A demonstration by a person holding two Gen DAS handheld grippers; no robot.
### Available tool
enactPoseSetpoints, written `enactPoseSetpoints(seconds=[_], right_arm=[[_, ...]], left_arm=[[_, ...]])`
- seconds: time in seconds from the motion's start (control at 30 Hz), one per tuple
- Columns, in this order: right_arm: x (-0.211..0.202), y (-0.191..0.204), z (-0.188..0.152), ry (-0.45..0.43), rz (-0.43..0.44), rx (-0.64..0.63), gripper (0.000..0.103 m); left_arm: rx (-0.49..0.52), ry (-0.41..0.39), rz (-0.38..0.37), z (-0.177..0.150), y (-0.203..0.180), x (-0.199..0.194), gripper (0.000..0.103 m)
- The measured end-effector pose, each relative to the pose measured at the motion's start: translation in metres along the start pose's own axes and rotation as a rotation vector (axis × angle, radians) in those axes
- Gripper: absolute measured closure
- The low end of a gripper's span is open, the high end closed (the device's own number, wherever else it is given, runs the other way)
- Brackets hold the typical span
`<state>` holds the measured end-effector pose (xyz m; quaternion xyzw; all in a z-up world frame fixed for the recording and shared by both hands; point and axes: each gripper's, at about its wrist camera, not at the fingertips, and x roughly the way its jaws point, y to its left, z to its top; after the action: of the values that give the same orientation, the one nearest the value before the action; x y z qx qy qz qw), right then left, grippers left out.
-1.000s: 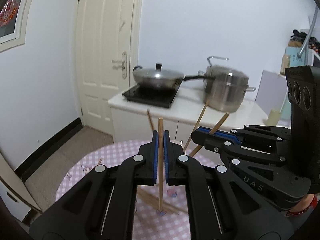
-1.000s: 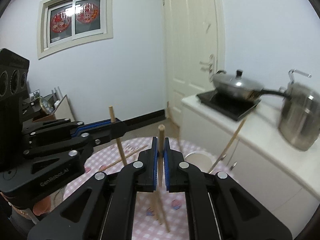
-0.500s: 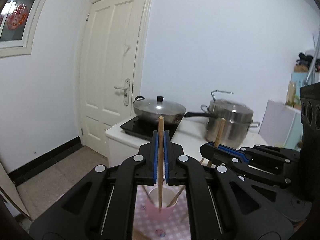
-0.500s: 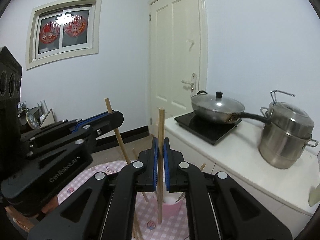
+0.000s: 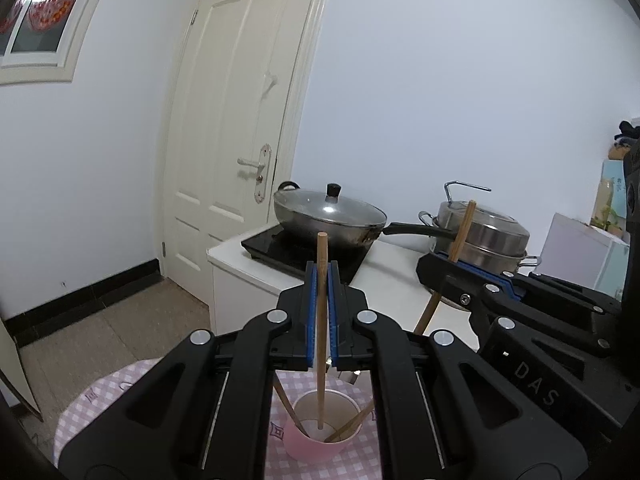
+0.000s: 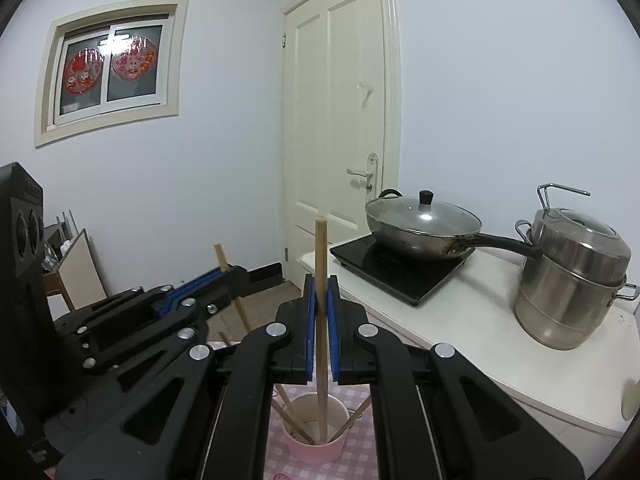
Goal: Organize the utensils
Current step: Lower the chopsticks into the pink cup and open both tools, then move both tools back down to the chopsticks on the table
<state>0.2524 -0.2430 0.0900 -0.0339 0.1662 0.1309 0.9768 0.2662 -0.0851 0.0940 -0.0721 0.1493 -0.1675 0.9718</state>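
Partly done: pink cup (image 5: 320, 436) on the checked table (image 5: 100, 404) already holding two chopsticks. Left claw (image 5: 322, 312) clamped on an upright chopstick (image 5: 321, 320), right claw (image 6: 320, 316) on another chopstick (image 6: 320, 320), both tips inside the cup. Left to do, probably: release both.

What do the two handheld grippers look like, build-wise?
Both are matte black plastic. The left gripper and the right gripper each have two angular fingers lined with blue pads and silver round fasteners at the linkage joints. Seen from the left wrist view, the right unit's body carries pale lettering ending in "DAS". No cables or sleeves show.
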Motion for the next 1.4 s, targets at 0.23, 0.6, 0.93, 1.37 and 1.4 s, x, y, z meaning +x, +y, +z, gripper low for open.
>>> enactPoseSetpoints(seconds=[0.23, 0.6, 0.93, 1.37, 1.4], right_arm=[[0.013, -0.013, -0.011, 0.026, 0.006, 0.032, 0.099], [0.031, -0.014, -0.031, 0.105, 0.012, 0.035, 0.099], [0.033, -0.014, -0.037, 0.122, 0.011, 0.046, 0.098], [0.006, -0.012, -0.032, 0.090, 0.036, 0.059, 0.093], [0.004, -0.011, -0.032, 0.090, 0.038, 0.058, 0.093]], left_arm=[[-0.005, 0.042, -0.003, -0.019, 0.010, 0.017, 0.098], [0.055, 0.108, -0.047, -0.050, 0.008, 0.024, 0.098], [0.085, 0.142, -0.066, -0.050, 0.004, 0.022, 0.097], [0.078, 0.131, -0.075, -0.039, 0.004, -0.003, 0.069], [0.076, 0.129, -0.074, -0.038, 0.005, -0.005, 0.069]])
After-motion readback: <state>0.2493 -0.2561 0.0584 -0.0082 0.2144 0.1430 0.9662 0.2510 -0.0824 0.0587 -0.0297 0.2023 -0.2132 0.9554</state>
